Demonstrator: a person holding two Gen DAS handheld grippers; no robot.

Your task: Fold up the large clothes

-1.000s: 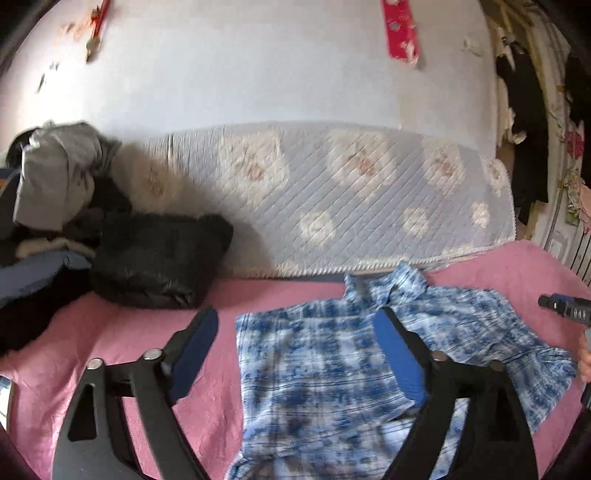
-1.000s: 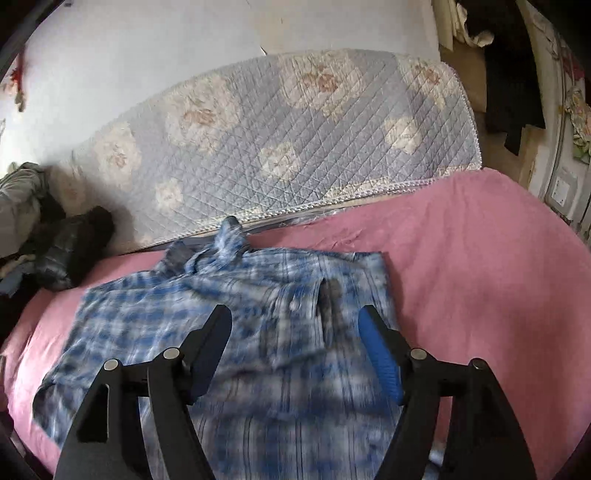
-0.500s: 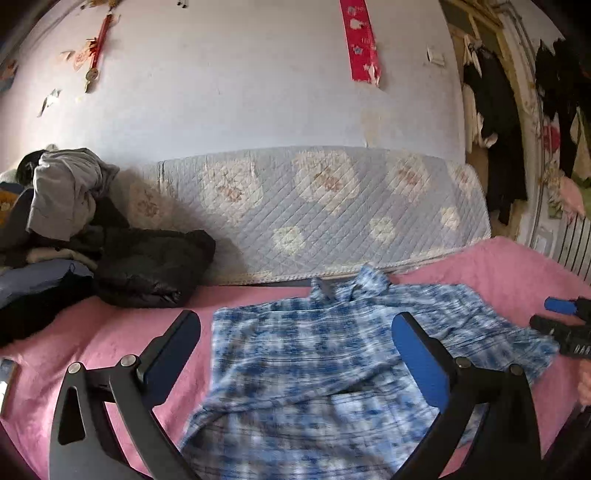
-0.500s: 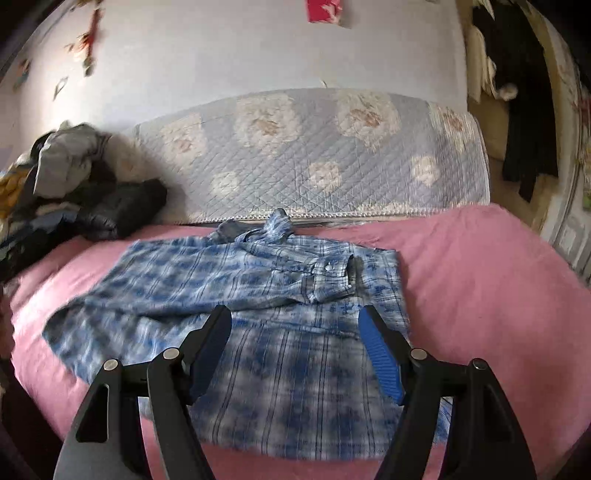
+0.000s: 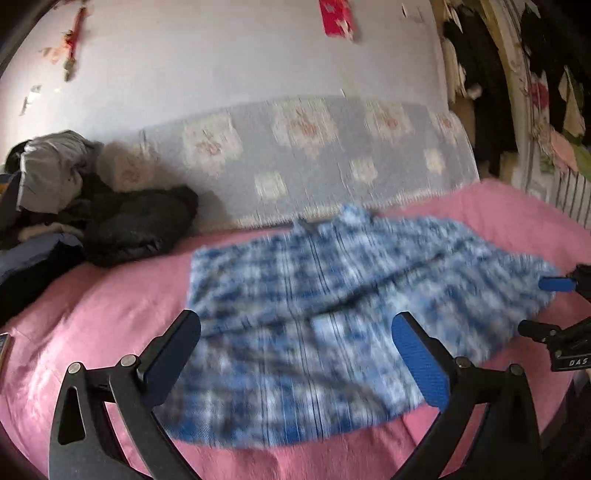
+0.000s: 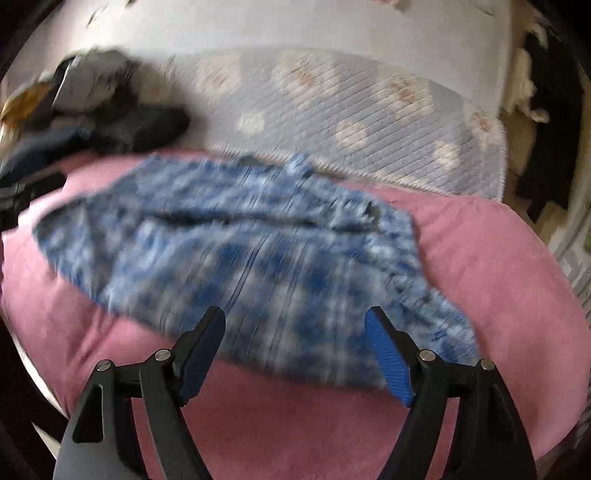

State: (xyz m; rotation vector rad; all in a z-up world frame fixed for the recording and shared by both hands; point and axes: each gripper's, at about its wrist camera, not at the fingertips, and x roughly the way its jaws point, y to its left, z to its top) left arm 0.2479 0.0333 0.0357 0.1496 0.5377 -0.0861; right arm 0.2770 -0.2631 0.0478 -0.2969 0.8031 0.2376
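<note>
— While hanging over the pink bed cover [image 5: 110,306], left claw [image 5: 295,354] spread as wide as can be, gripping nothing; blue checked shirt [image 5: 317,295] lying flat just ahead of and under both fingers, collar towards the far side, beyond the fingertips.

— Same shirt [image 6: 258,251] from the right claw [image 6: 295,343]: spread out ahead of the tips, near hem just in front of them, bare pink cover [image 6: 288,413] beneath. Fingers still parting, nothing pinched between.

— Seen only from the left: right claw's blue-tipped fingers [image 5: 554,284] poking in at the right edge, past the shirt's side. Red strip [image 5: 338,18] high on the wall too.

— Not visible from the right. Shown by both, though: heap of dark and grey clothes [image 6: 96,107] far off to the left of the claw, quilted flowered cover [image 6: 351,110] standing behind the shirt.

— Both views blurred; shirt details hard to make out.
</note>
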